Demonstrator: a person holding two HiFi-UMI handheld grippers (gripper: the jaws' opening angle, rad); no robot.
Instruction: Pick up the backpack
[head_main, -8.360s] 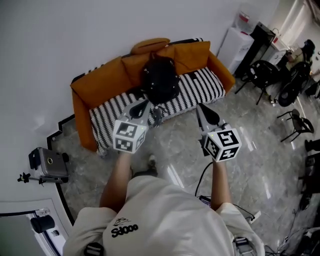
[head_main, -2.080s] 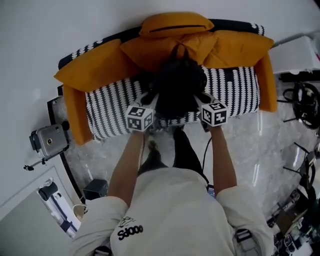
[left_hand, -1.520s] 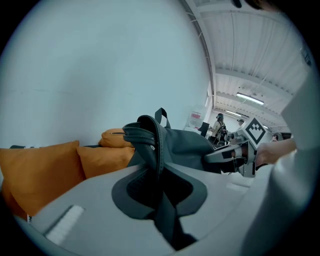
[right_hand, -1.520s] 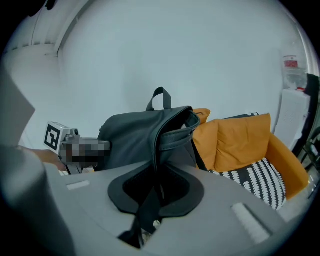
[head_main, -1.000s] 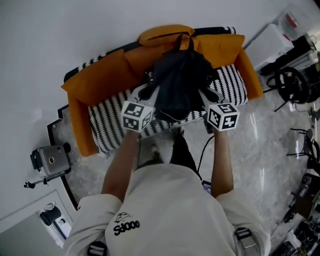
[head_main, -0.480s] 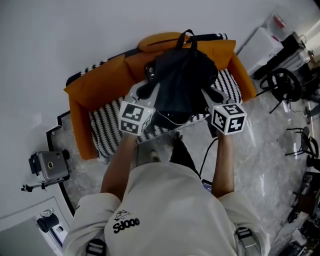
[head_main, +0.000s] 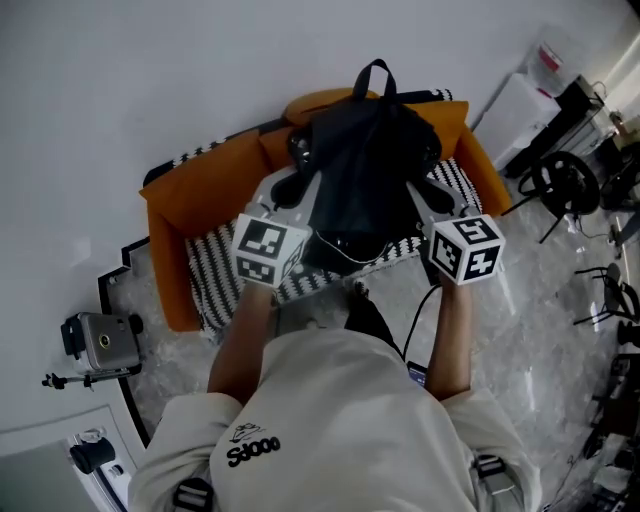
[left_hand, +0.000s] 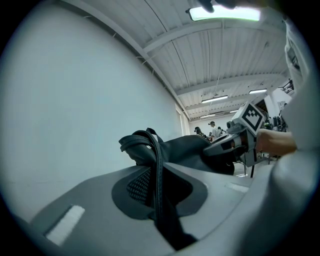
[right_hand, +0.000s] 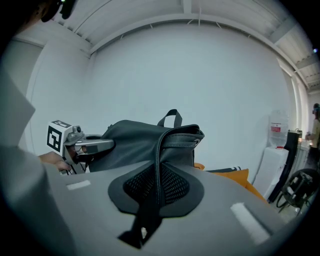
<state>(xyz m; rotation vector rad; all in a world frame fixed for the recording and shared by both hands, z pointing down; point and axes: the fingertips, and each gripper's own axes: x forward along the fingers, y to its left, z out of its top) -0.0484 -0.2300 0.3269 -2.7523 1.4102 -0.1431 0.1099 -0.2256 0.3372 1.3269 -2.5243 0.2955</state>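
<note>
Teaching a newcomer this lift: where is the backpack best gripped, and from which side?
Probably by its shoulder straps, one from each side. Each strap is thin and flat enough for shut jaws: the left gripper and right gripper pinch one apiece, and the backpack hangs between them.

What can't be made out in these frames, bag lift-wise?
- Head view: whether backpack clears the sofa; its own bulk blocks the gap.
- Left gripper view: backpack's bottom, behind the left gripper body.
- Right gripper view: same, behind the right gripper.
- Left gripper view: far people, too small.

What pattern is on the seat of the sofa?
The sofa seat has black and white stripes; the head view shows it best.
</note>
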